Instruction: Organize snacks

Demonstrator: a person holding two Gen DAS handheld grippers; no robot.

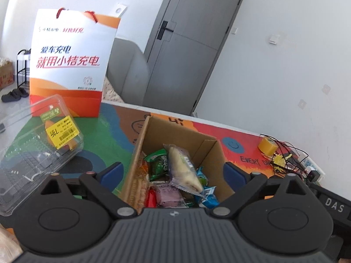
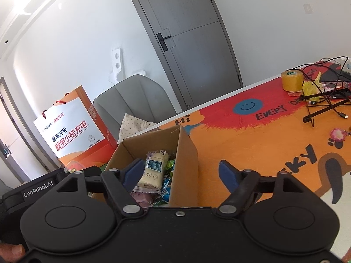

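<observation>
Cardboard, the open brown snack box (image 1: 175, 131) could tip if either wide, empty-jawed gripper, left gripper (image 1: 173, 171) or right gripper (image 2: 178, 171), clips its wall.

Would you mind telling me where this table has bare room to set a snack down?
Free: the orange mat between the cardboard box and the tape roll. Crowded: the cables beyond, and left between clear container and gift bag.

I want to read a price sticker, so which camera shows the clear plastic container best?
The left wrist view: the clear plastic container lies large at its left, yellow label facing up. The right wrist view shows almost nothing of it.
</observation>
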